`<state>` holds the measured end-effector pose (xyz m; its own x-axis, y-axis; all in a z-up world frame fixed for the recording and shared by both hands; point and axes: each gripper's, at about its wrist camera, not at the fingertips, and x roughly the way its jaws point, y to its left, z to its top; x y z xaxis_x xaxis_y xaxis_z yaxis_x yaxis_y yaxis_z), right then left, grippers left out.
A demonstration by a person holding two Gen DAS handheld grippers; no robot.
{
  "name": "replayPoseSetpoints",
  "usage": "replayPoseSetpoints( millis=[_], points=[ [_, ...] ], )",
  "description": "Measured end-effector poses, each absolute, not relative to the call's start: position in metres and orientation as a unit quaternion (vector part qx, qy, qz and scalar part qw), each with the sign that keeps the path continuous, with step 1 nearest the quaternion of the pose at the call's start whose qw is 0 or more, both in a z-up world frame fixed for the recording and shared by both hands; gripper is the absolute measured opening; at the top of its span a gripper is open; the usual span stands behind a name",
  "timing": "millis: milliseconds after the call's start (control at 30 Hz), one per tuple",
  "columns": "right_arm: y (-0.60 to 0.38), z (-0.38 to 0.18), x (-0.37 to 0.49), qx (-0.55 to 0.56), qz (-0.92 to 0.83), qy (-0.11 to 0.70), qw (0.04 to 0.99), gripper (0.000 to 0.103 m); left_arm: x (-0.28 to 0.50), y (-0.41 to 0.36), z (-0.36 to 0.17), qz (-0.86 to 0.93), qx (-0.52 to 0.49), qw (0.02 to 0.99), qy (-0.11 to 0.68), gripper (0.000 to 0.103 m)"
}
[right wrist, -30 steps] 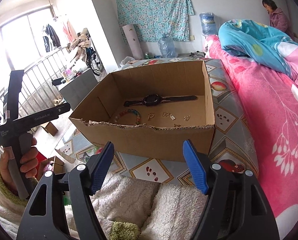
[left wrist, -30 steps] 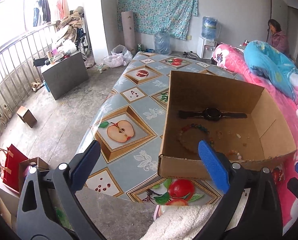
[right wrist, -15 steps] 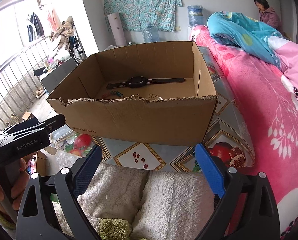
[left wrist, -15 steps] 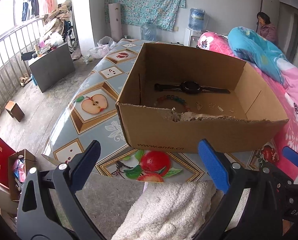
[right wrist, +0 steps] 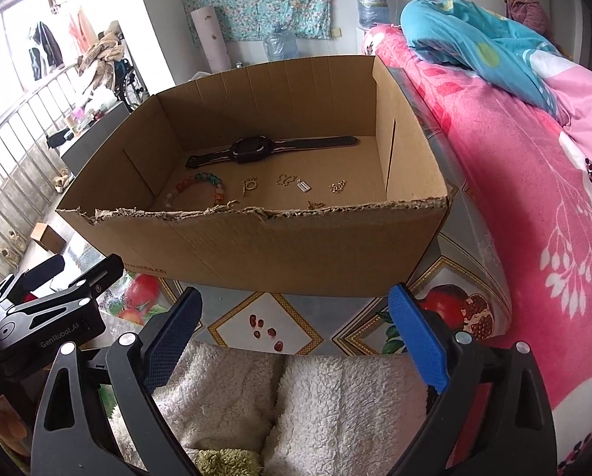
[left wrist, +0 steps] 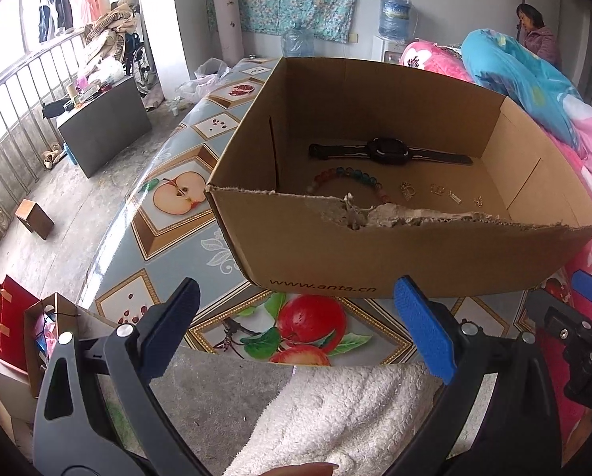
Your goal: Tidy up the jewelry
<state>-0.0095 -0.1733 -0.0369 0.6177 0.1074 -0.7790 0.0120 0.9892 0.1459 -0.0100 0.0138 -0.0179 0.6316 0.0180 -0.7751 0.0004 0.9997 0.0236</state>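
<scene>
An open cardboard box (left wrist: 375, 258) (right wrist: 256, 246) with a torn near rim stands on the table. Inside lie a black watch (left wrist: 387, 150) (right wrist: 256, 148), a multicoloured beaded bracelet (left wrist: 347, 176) (right wrist: 200, 182) and several small gold charms (left wrist: 407, 190) (right wrist: 286, 180). My left gripper (left wrist: 296, 325) is open in front of the box, over the table's near edge, with nothing between its fingers. My right gripper (right wrist: 296, 317) is open beside it to the right, also short of the box and holding nothing.
The table (left wrist: 169, 246) wears a fruit-patterned cloth. A pink bed cover (right wrist: 534, 206) borders it on the right, with a blue quilt (right wrist: 474, 31) on top. A person (right wrist: 522, 0) stands at the back right. White fleece clothing (right wrist: 296, 404) lies under both grippers. A grey cabinet (left wrist: 101, 123) stands at the left.
Both grippers have sunk and drawn back from above the box to its near side. The right gripper's jaws have widened. The jewelry in the box has not moved.
</scene>
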Motion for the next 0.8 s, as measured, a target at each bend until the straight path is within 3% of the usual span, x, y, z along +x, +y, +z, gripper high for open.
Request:
replayPoseSetpoints(
  millis=[800],
  points=[
    [-0.178, -0.042, 0.015, 0.079, 0.012, 0.448, 0.891, 0.096, 0.015, 0.011, -0.023, 0.005, 0.01, 0.89, 0.455, 0.095]
  ],
)
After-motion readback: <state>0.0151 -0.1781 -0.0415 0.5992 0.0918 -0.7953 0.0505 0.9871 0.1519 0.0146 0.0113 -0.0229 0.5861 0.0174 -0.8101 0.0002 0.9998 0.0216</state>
